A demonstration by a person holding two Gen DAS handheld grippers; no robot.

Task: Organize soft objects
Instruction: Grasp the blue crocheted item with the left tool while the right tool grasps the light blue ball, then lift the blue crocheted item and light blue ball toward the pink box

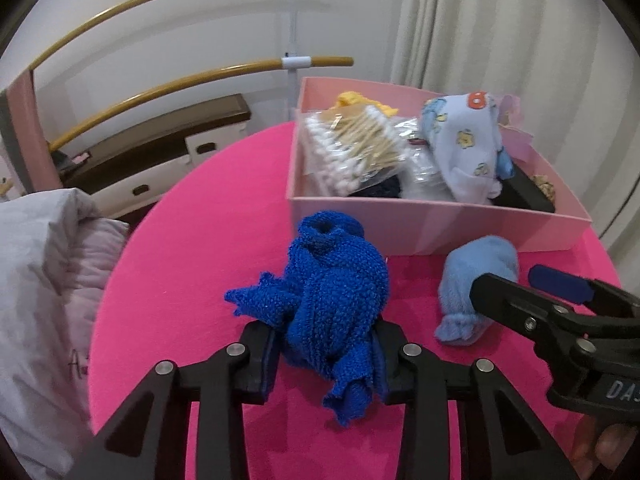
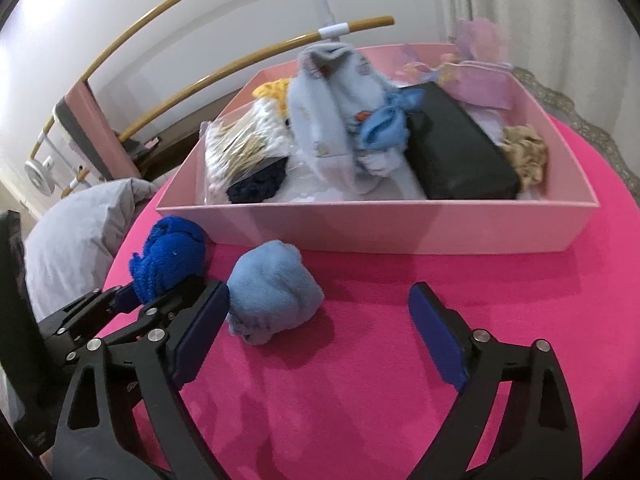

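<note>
Left gripper [image 1: 326, 364]: jaws closed partway onto the dark blue knit cloth [image 1: 334, 308], which bunches up between and ahead of them on the pink table [image 1: 200, 240]; right gripper [image 2: 318, 336]: jaws wide apart, holding nothing; light blue rolled sock [image 2: 274, 298] lies just inside its left jaw, contact unclear; pink box [image 2: 400, 226] stands beyond; box contents overlap, partly blurred.

Right tool [image 2: 318, 330] open above pink worktop [image 2: 400, 360]; light-blue sock roll [image 2: 272, 292] touches its left finger. Left tool [image 2: 148, 294] grips dark-blue knit bundle [image 2: 168, 256].
</note>
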